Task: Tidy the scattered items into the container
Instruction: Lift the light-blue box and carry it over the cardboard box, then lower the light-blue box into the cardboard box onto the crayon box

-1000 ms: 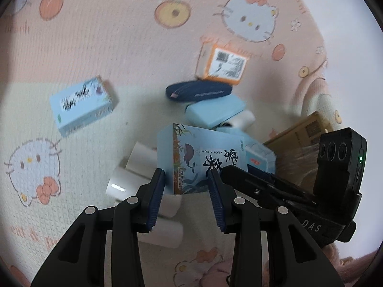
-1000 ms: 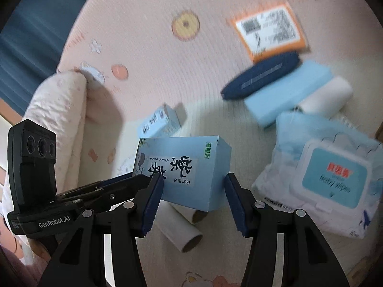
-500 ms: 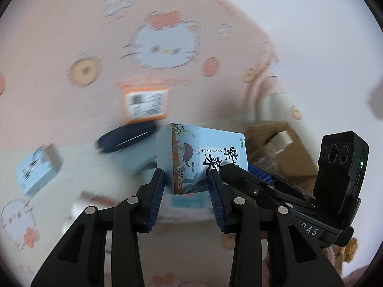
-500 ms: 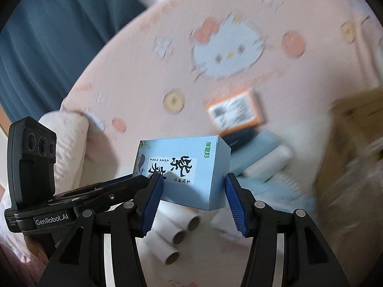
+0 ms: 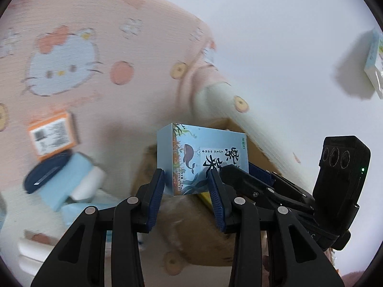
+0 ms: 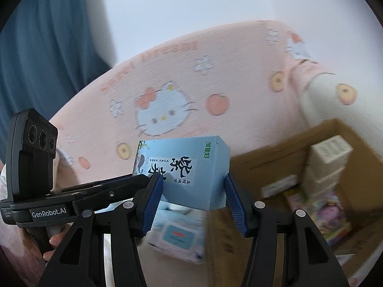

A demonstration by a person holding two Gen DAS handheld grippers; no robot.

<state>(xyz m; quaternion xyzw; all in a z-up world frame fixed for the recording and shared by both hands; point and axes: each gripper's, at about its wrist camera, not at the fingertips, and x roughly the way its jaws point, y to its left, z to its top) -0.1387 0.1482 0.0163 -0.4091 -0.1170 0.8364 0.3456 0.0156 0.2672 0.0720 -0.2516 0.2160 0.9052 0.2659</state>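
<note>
Both grippers are shut on one light blue tissue box [image 5: 203, 157] with a whale picture, holding it in the air. My left gripper [image 5: 188, 186] clamps one end. My right gripper [image 6: 192, 197] clamps the box [image 6: 184, 169] across its longer side. The brown cardboard box [image 6: 282, 165] sits to the right, open, with several packs inside; in the left wrist view it [image 5: 172, 215] lies behind and below the held box. An orange-edged packet [image 5: 51, 135], a dark blue case [image 5: 45, 173], a light blue pack [image 5: 67, 181] and a white roll [image 5: 88, 185] lie on the bed.
A wet-wipes pack [image 6: 177, 236] lies on the Hello Kitty bedspread [image 6: 167, 76] below the held box. A white wall [image 5: 287, 47] is behind the bed and a blue curtain [image 6: 47, 35] hangs at the left. A small box [image 5: 374, 59] sits on the wall.
Both grippers have lifted the tissue box off the bed and carried it right toward the cardboard box. The scattered items have slid left and down in view.
</note>
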